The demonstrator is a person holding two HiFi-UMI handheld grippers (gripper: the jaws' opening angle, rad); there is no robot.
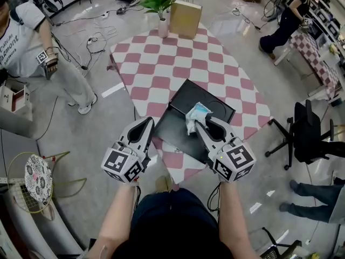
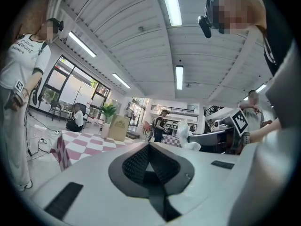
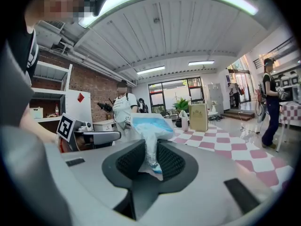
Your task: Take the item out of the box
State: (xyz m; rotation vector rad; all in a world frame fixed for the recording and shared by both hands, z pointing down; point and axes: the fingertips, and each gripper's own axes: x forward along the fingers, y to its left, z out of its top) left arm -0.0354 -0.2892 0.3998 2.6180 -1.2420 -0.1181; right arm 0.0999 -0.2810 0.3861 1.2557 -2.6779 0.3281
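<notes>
The left gripper (image 1: 146, 121) had its jaws together on nothing. The right gripper (image 1: 197, 124) pinched a crumpled blue-and-white packet (image 1: 196, 114) over the black box (image 1: 178, 127) on the checked table (image 1: 161, 63). The packet's lower end was hidden between the pads, and no print on it was legible. The tan box (image 1: 185, 18) beyond bore 1 unreadable emblem.

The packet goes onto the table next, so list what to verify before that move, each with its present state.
1. Right gripper clamped on the packet: ok.
2. Packet's lower end clear of the black box: cannot tell; it hangs over the box.
3. Left gripper empty, jaws together: ok.
4. Bare checkered table beyond the box: ok.
5. Potted plant and tan carton stand at the far edge, apart from the box: ok.
</notes>
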